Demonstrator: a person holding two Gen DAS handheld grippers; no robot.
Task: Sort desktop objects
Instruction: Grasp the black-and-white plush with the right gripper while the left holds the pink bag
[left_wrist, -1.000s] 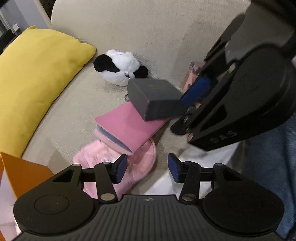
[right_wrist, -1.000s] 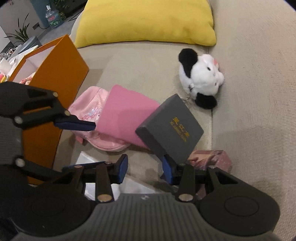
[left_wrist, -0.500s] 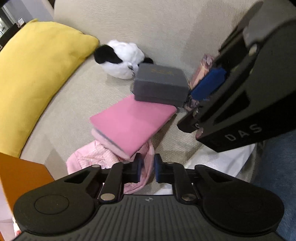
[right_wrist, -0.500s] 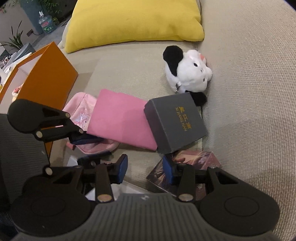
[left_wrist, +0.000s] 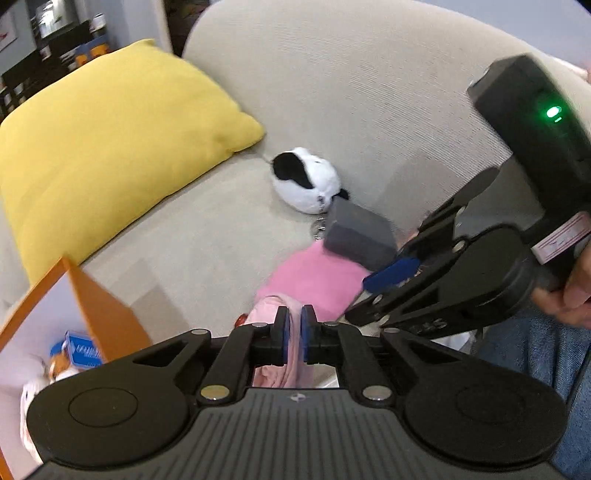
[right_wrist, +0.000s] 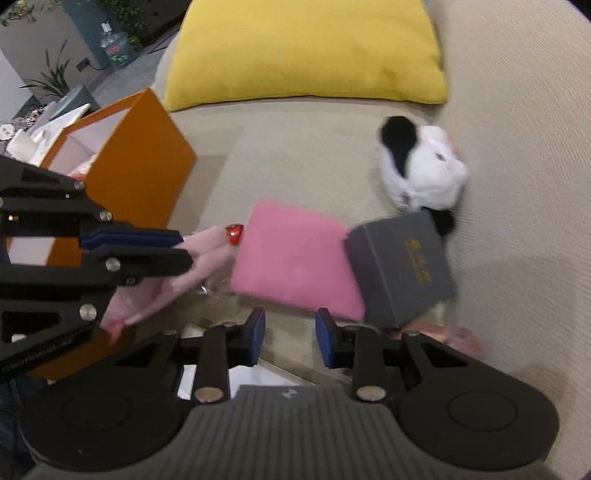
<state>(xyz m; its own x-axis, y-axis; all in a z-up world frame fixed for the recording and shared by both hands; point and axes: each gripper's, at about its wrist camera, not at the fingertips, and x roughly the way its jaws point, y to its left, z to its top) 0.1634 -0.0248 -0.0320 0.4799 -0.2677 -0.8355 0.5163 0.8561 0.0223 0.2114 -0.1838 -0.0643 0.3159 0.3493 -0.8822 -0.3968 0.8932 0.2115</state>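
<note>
My left gripper was pinched shut on a fold of the pale pink fabric hat, which hung stretched from its pads, presumably because it was bound for the open orange cardboard box just to that tool's left. My right gripper stood partly spread with nothing between its pads; its jaws had just been narrowing, and the dark grey gold-lettered gift box lay free just ahead and to the right of them, propped on an edge of the flat pink cloth pouch. Beyond that rested one black-and-white plush panda and one yellow cushion. Near my right tool's right finger sat what I took for a pinkish printed carton (too blurred to be sure). So, counted on the beige sofa seat: one hat, one pouch, one gift box, one panda. The orange box already held a few items, including one blue packet.
</note>
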